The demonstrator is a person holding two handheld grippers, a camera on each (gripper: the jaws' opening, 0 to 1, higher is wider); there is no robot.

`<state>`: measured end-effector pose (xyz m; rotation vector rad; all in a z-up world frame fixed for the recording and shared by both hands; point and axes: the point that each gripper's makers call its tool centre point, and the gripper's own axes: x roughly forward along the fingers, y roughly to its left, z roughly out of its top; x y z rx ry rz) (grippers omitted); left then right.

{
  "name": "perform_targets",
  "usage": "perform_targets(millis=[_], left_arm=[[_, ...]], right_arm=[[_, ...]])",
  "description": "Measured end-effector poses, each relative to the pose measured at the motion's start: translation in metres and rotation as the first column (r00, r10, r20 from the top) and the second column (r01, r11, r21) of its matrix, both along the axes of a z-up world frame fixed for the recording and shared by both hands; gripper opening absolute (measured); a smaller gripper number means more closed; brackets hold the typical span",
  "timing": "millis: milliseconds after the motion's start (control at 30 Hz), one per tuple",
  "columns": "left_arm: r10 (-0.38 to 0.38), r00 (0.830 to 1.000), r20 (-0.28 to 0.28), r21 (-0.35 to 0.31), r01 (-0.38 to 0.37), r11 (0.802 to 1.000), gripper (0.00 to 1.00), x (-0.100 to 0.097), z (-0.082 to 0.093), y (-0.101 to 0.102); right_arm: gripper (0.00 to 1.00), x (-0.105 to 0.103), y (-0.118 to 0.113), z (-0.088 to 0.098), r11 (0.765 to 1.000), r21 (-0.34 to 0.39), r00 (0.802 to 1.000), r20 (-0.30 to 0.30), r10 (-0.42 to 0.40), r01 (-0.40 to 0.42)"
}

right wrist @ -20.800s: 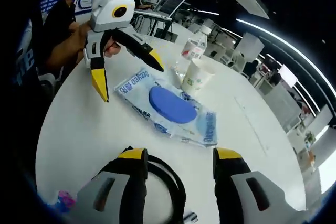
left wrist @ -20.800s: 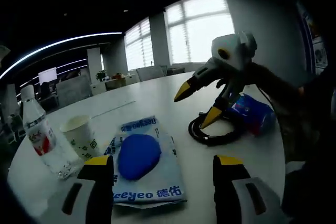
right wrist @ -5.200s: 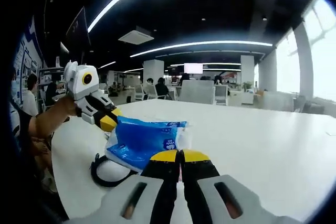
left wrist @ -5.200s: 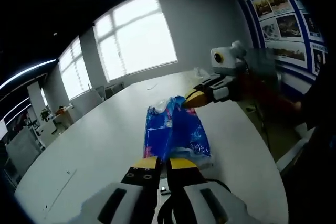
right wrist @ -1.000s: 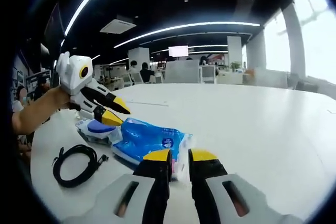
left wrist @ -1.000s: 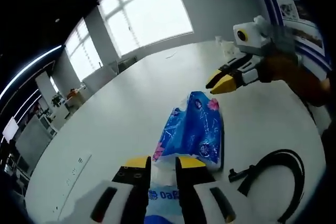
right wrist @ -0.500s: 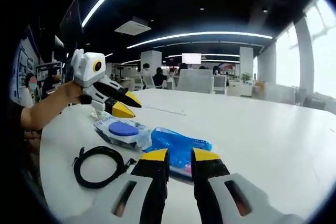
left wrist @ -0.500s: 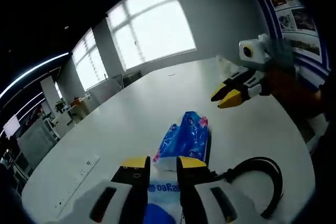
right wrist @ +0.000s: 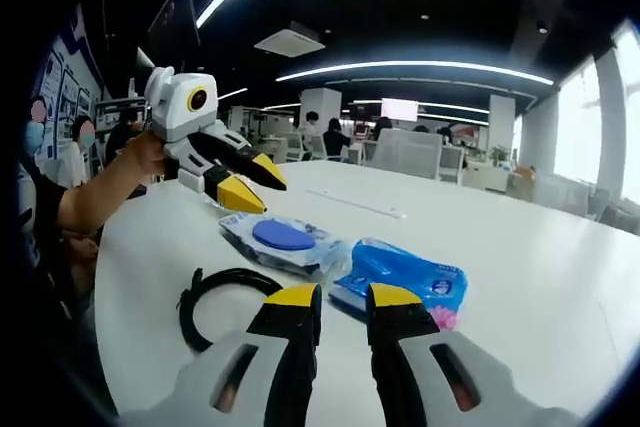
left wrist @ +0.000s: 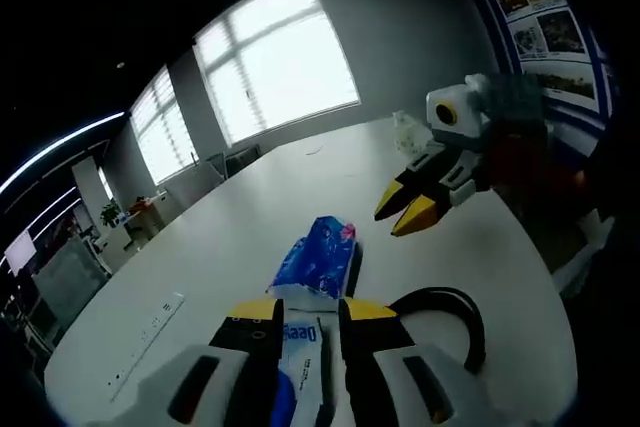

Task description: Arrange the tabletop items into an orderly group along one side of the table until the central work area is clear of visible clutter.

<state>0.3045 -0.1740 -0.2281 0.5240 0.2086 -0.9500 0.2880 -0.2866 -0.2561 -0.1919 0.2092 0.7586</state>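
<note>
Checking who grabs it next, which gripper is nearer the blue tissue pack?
Right. The right gripper hovers beside the blue tissue pack; the left gripper hovers beyond the wipes packet.

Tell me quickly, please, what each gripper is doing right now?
Left gripper: jaws open, holding nothing.
Right gripper: jaws open, holding nothing.

Surface (right wrist: 520, 277): white, round-edged.
Blue tissue pack (right wrist: 400, 272): lying flat near centre.
Wipes packet (right wrist: 285, 240): at its 10 o'clock, just beside.
Black cable (right wrist: 222, 299): coiled, at its 8 o'clock.
</note>
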Motion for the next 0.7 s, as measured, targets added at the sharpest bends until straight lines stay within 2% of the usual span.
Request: perform_targets(millis=[133, 267, 467, 600, 633, 700], left_arm=[[-0.027, 1.000, -0.015, 0.034, 0.028, 0.999, 0.22, -0.015, -0.016, 0.000], [-0.022, 0.999, -0.042, 0.075, 0.025, 0.997, 0.24, -0.021, -0.034, 0.002], [-0.027, 0.994, -0.107, 0.124, 0.040, 0.991, 0.22, -0.031, -0.061, 0.003], [-0.020, 0.991, -0.132, 0.139, 0.038, 0.990, 0.22, -0.027, -0.069, 0.007], [-0.021, 0.990, -0.138, 0.139, 0.041, 0.989, 0.22, -0.020, -0.069, 0.010], [-0.019, 0.989, -0.148, 0.144, 0.041, 0.989, 0.22, -0.022, -0.073, 0.009]], right_arm=[[0.16, -0.004, 0.005, -0.010, 0.999, -0.039, 1.000, -0.008, 0.008, -0.008], [0.16, -0.005, 0.008, -0.023, 0.994, -0.106, 1.000, -0.005, 0.002, -0.003], [0.16, -0.010, 0.024, -0.034, 0.996, -0.083, 0.998, -0.048, 0.039, -0.043], [0.15, -0.011, 0.032, -0.043, 0.992, -0.107, 0.996, -0.065, 0.055, -0.062], [0.15, -0.013, 0.037, -0.044, 0.993, -0.090, 0.994, -0.080, 0.070, -0.077], [0.15, -0.013, 0.040, -0.049, 0.992, -0.095, 0.993, -0.089, 0.073, -0.081]])
